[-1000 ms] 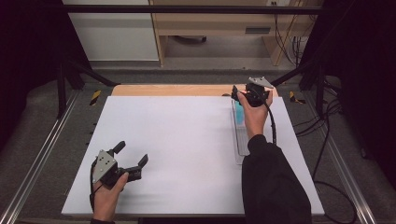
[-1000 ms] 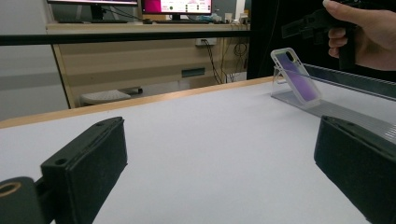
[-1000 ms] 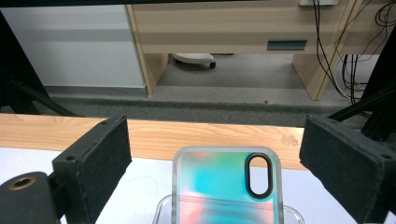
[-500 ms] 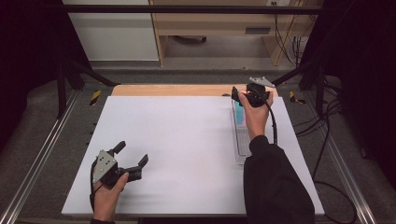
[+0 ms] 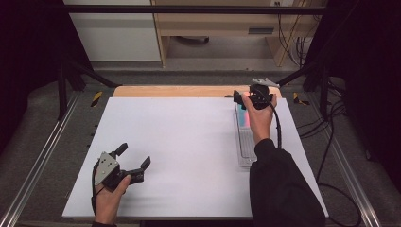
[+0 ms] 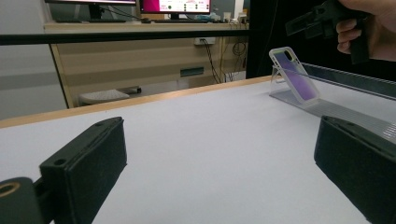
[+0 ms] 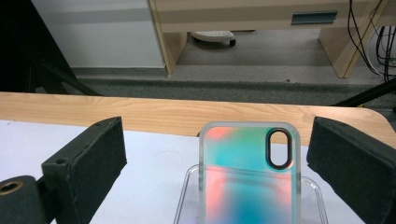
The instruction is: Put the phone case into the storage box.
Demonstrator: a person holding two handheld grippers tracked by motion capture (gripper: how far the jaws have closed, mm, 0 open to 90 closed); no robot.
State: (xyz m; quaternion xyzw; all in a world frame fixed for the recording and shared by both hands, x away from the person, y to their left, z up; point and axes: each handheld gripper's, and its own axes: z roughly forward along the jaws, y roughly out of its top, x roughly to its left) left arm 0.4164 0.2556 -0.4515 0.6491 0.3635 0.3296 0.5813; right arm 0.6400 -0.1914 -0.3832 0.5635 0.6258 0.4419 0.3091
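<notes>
Nothing is moved since earlier: the right gripper (image 5: 239,98), jaws spread, is held over the phone case (image 7: 249,175) at the bench's far right edge; the left gripper (image 5: 134,158) is held released; no writing is legible.

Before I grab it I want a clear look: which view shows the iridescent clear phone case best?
The right gripper view: iridescent clear phone case fills the centre. Left gripper view shows it small, leaning; high view, mostly hidden.

The phone case (image 7: 249,175) looks like glossy, translucent plastic with an iridescent teal-and-pink sheen, and it leans in a clear plastic rack (image 5: 247,146). The white table sheet (image 5: 189,146) is smooth and matt. Behind it runs a bare wood table edge (image 7: 163,114). The right gripper (image 7: 219,163) has matt black pads (image 7: 95,156).
</notes>
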